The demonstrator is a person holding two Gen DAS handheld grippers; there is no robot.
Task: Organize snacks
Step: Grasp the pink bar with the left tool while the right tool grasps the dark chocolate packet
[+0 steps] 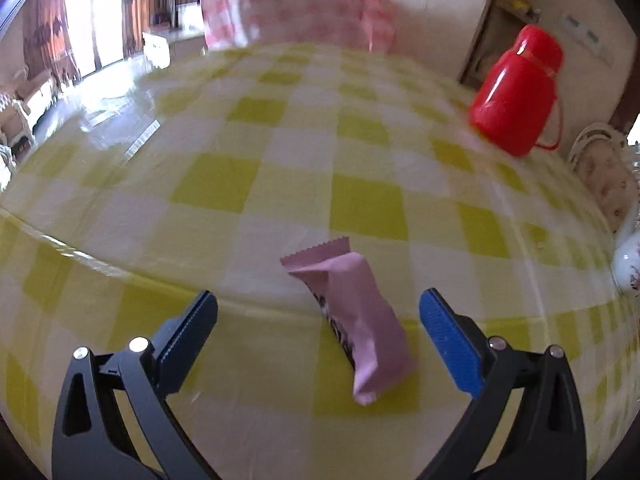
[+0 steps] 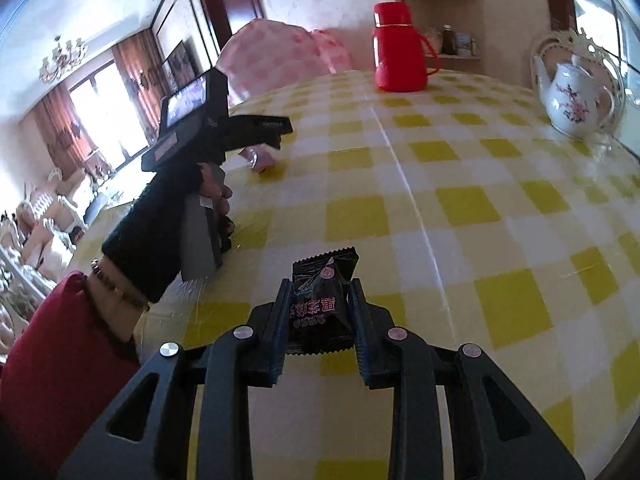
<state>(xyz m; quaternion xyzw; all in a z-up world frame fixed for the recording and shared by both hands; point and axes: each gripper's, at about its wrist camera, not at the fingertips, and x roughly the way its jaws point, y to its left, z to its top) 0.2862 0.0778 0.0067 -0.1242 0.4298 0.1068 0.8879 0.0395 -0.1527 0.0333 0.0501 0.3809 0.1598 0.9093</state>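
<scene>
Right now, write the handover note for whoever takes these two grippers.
Right gripper: shut on the black snack packet, held above the table.
Left gripper: open, holding nothing; the pink snack bar lies on the checked cloth between its fingers, untouched.
Nearby: red flask and white teapot at the far side.
Done: black packet picked up.
Left: place it, then probably grasp the pink bar. No snack container shows in either view.

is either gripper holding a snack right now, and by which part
The right gripper pinches the black triangular snack packet across its two side edges. The left gripper holds nothing; the pink wrapped bar lies between open jaws.
</scene>
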